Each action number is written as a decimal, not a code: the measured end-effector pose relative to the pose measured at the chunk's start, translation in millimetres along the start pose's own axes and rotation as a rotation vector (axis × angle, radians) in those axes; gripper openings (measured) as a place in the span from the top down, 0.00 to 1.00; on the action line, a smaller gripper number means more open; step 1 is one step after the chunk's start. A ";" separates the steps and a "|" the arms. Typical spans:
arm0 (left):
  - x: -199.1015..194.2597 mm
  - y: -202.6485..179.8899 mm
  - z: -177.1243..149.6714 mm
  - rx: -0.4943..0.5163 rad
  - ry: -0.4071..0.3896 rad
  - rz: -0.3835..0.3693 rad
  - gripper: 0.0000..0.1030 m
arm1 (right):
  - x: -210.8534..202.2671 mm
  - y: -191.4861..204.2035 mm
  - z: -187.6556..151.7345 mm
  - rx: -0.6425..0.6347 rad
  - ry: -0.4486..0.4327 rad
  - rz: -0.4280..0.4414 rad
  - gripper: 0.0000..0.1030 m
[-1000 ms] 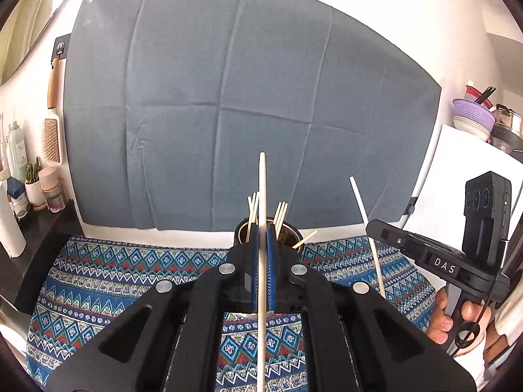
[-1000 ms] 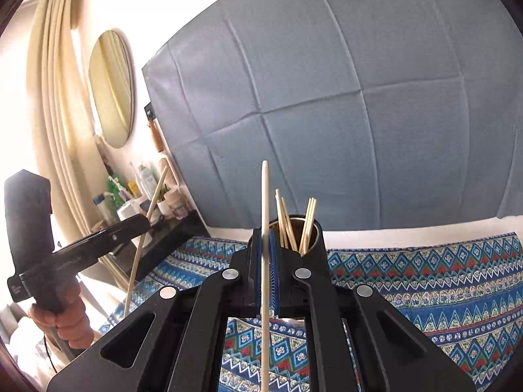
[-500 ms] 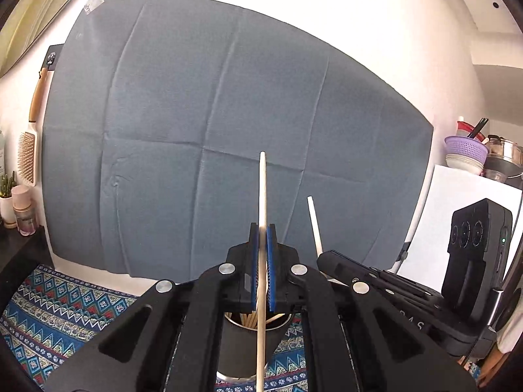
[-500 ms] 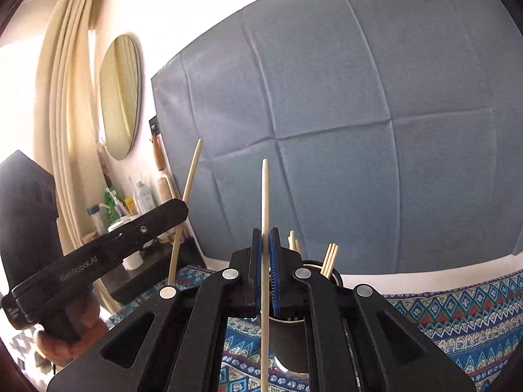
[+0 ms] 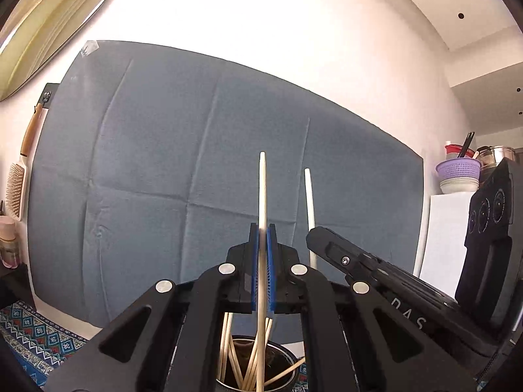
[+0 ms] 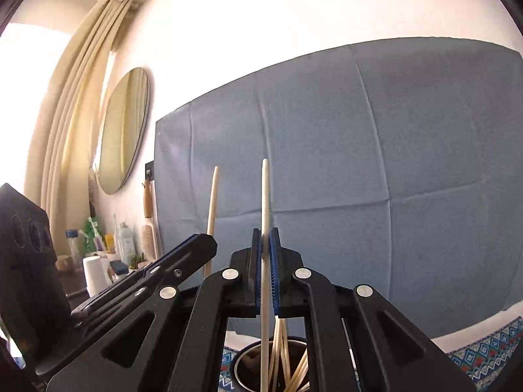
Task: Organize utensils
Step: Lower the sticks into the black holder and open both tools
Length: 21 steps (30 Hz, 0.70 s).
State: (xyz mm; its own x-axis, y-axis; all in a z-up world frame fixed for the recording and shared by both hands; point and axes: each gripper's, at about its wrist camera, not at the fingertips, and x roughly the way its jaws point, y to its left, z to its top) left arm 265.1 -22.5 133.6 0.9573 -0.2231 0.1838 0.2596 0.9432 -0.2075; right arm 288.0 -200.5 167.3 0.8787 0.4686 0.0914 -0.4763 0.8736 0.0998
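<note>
**Holding one chopstick in each tool above the utensil cup**

Listing the left wrist view first, we record:
- Left tool (image 5: 262, 228): blue pads pressed together on a pale chopstick (image 5: 262, 189), which stands upright between them, its tip against the grey cloth backdrop (image 5: 163, 163).
- Metal cup (image 5: 284, 359): directly below the tool, its dark mouth partly hidden by the tool's frame, with a loose bundle of chopsticks (image 5: 228, 352) leaning inside it.
- Right tool (image 5: 330, 245): seen just to the right, black and slanted, with a second chopstick (image 5: 309, 202) rising upright behind its tip.
- Patterned cloth (image 5: 29, 330): blue, on the tabletop at lower left.
- Hairbrush (image 5: 16, 189) on the wall at left; lilac colander (image 5: 457, 168) on stacked bowls at far right.

From the right wrist view we record:
- The right tool (image 6: 265, 238): pads closed tight on its own pale chopstick (image 6: 265, 196), upright, lower end reaching down towards the cup mouth.
- The cup (image 6: 245, 362): beneath the tool, the bundled chopsticks (image 6: 287, 352) fanned to the right inside.
- The left tool (image 6: 196, 248): close by on the left, its chopstick (image 6: 213, 196) standing upright behind it.
- Oval mirror (image 6: 126, 127) and cream curtain (image 6: 75, 98) on the left; bottles (image 6: 124, 238) on a dark shelf below.
- The patterned cloth (image 6: 483, 352) at lower right.
</note>
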 end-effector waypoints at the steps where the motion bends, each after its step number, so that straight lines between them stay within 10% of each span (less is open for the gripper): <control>1: 0.6 3.0 -2.2 -0.013 -0.023 0.008 0.95 | 1.7 -3.2 -2.4 0.011 -0.016 0.006 0.95; 21: 20.8 9.0 -50.8 0.008 -0.148 0.017 0.95 | 28.6 -40.5 -39.9 0.063 -0.086 0.004 0.95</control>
State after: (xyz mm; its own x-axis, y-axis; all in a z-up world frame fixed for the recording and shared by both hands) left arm 293.7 -31.2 86.7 0.9321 -0.1687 0.3205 0.2420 0.9485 -0.2044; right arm 333.8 -217.2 126.4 0.8722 0.4565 0.1760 -0.4830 0.8606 0.1615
